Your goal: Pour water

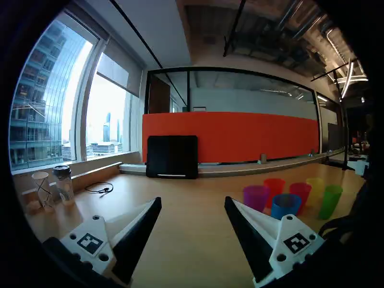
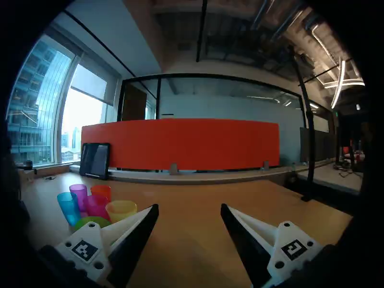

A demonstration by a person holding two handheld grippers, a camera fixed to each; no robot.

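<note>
Several coloured plastic cups stand in a cluster on the wooden table: purple, red, blue, pink, yellow and green, ahead and right of my left gripper. That gripper is open with nothing between its fingers. In the right gripper view the same cups sit at lower left: blue, purple, red, pink, yellow, green. My right gripper is open and holds nothing, with its left finger just beside the yellow and green cups.
A dark-lidded bottle and a clear cup stand on the window ledge at left. A black cable lies on the table. A black tablet leans against the orange divider. Another desk lies at right.
</note>
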